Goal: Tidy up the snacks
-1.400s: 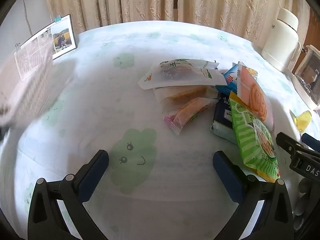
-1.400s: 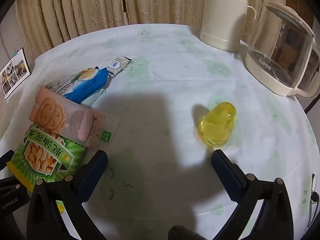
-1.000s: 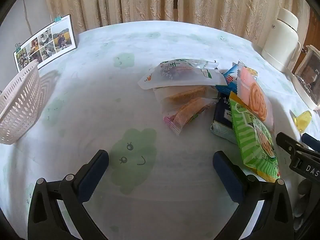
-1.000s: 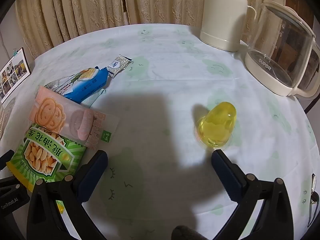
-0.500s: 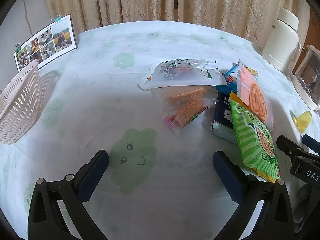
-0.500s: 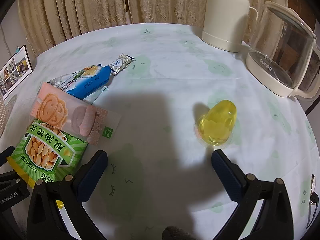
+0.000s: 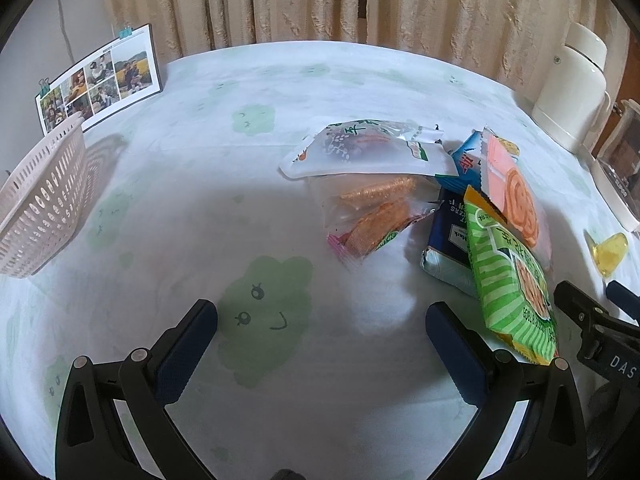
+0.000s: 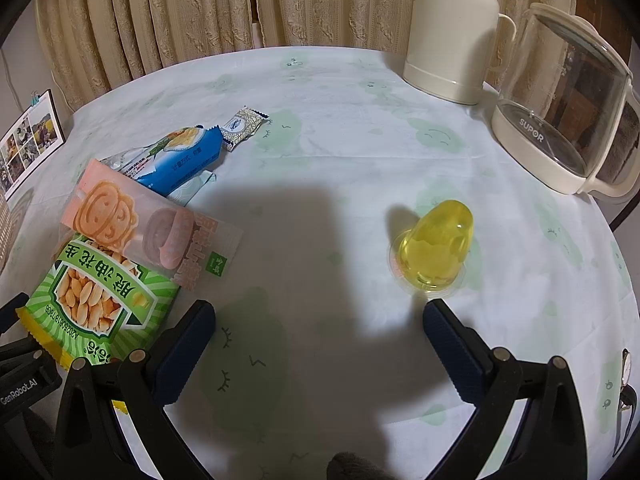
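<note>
A heap of snack packets lies mid-table: a white pouch point(image 7: 368, 152), clear packets of orange biscuits point(image 7: 376, 220), a dark blue packet point(image 7: 448, 248), a green peanut bag point(image 7: 512, 280) point(image 8: 100, 300), a pink biscuit pack point(image 7: 516, 196) point(image 8: 140, 224) and a blue packet point(image 8: 180, 164). A small wrapped sweet point(image 8: 244, 126) lies beyond them. A yellow jelly cup point(image 8: 434, 246) point(image 7: 610, 252) sits just ahead of my right gripper point(image 8: 320, 332), which is open and empty. My left gripper point(image 7: 322, 332) is open over bare cloth, short of the heap. A pink basket point(image 7: 44, 200) stands at the left.
A white tablecloth point(image 7: 248, 184) with green cloud prints covers the round table. A cream thermos point(image 8: 452, 32) and a glass kettle point(image 8: 568, 120) stand at the back right. A photo card point(image 7: 100, 76) leans at the back left. Curtains point(image 7: 320, 0) hang behind.
The pink basket swept in as a blur and has settled at the left of the table. The right gripper shifted slightly; the snacks lie where they were.
</note>
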The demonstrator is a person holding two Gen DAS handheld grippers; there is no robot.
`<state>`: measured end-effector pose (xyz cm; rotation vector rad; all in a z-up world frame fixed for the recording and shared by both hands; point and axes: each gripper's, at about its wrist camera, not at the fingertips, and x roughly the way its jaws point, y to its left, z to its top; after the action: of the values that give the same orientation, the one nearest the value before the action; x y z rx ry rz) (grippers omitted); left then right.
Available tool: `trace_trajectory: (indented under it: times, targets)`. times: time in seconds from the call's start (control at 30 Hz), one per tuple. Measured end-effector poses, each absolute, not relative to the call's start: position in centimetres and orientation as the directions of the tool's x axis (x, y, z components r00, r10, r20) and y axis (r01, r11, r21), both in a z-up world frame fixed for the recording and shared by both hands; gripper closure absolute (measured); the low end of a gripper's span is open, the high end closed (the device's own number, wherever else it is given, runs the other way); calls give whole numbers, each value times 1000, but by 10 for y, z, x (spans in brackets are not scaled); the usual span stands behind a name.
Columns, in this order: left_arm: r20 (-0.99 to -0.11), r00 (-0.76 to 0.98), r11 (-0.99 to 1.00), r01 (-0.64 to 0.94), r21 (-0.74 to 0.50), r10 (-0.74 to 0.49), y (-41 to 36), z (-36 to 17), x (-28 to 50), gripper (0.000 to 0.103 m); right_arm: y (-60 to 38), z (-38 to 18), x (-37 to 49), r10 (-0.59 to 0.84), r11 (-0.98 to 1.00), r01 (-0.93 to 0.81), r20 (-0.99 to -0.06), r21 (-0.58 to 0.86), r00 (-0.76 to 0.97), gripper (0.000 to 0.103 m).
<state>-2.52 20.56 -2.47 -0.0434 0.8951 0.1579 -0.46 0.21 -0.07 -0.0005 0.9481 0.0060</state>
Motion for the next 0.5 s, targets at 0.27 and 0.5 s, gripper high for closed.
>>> trace_trajectory:
  times: [0.27,0.5]
  targets:
    - [-793,601,992,-126,25,97,207,-24,-25,0,2,-1,-5,5,1000,-6,-812,2,583,0]
    - [-795,601,994,-108,24,84,208,-23,-26,0,2,-1,-5,4,1000,-6,-812,1,583,0]
